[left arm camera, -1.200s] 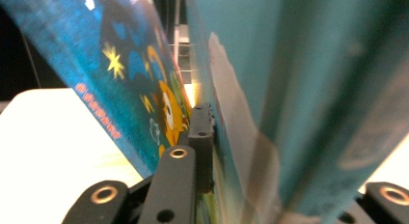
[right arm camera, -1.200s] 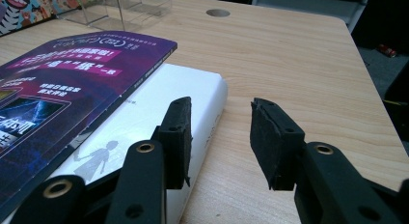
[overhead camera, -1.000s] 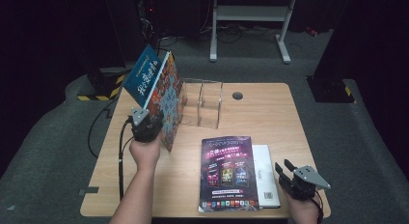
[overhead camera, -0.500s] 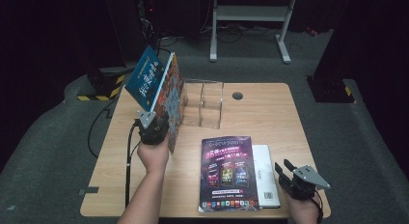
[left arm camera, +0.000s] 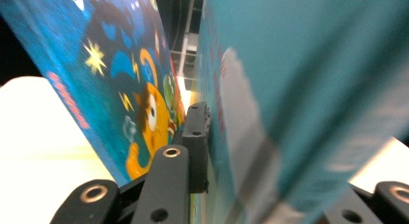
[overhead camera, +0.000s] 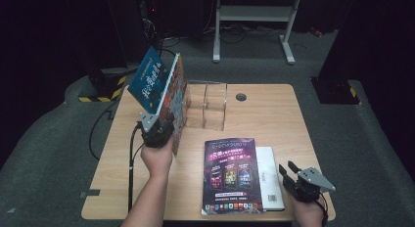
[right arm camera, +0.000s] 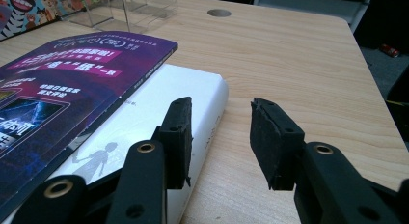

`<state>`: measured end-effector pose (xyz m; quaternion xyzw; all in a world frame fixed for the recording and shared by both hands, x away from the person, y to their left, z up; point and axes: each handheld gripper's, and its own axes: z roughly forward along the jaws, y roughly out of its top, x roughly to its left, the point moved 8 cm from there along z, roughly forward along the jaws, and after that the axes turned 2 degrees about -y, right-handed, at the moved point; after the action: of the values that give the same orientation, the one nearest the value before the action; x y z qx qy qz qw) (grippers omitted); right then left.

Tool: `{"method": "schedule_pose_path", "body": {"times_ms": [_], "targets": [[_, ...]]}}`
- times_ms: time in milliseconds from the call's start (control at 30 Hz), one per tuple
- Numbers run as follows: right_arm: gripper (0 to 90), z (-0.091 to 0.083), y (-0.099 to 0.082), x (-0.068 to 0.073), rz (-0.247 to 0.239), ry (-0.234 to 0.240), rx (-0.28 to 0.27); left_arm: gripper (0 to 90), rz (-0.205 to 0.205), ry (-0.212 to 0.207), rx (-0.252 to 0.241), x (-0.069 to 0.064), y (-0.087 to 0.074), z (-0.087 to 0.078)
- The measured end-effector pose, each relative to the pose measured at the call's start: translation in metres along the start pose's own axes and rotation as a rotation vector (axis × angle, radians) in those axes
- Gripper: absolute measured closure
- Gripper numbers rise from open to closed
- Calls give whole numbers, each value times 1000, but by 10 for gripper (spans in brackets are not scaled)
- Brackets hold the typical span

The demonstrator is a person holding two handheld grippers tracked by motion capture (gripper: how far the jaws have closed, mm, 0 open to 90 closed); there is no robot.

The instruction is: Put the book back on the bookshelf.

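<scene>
Upper left of the high view: my left tongs (overhead camera: 159,131) sit at the lower edge of two upright books, the blue book (overhead camera: 149,80) and the patterned book (overhead camera: 177,102), leaning beside the clear rack (overhead camera: 208,107). Their jaws have just been opening, and I cannot tell whether the pads press. Lower right: my right tongs (overhead camera: 293,175) rest released near the purple book (overhead camera: 231,175) and white book (overhead camera: 270,180), both flat on the bench (overhead camera: 274,119). I judge two books shelved, two remaining.

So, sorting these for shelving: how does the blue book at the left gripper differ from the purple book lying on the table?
The blue book stands tilted at the clear acrylic holder, between the left gripper jaws, which have just been opening; the purple book lies flat, untouched, atop a white book. Both are thin-covered.
</scene>
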<state>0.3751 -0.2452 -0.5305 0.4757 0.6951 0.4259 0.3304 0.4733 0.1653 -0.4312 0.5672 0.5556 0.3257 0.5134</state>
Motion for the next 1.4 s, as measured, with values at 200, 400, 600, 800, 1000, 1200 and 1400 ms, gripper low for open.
{"method": "schedule_pose_path", "body": {"times_ms": [200, 400, 600, 800, 1000, 1200, 1400], "targets": [[593, 2, 0, 6, -10, 11, 4, 673, 7, 12, 1, 19, 4, -10], [593, 3, -1, 8, -17, 8, 13, 654, -9, 31, -8, 35, 3, -17], [594, 4, -2, 7, -14, 3, 16, 655, -13, 23, -23, 44, 2, -23], [594, 5, -4, 7, -21, -1, 23, 664, 11, 16, -22, 40, -1, -25], [595, 5, -4, 8, -24, -2, 25, 657, 17, 13, -21, 38, -5, -27], [595, 5, -4, 8, -23, -2, 27, 658, 27, 3, -19, 33, -11, -30], [595, 5, -4, 9, -25, 1, 28, 655, 33, -1, -20, 30, -16, -32]]}}
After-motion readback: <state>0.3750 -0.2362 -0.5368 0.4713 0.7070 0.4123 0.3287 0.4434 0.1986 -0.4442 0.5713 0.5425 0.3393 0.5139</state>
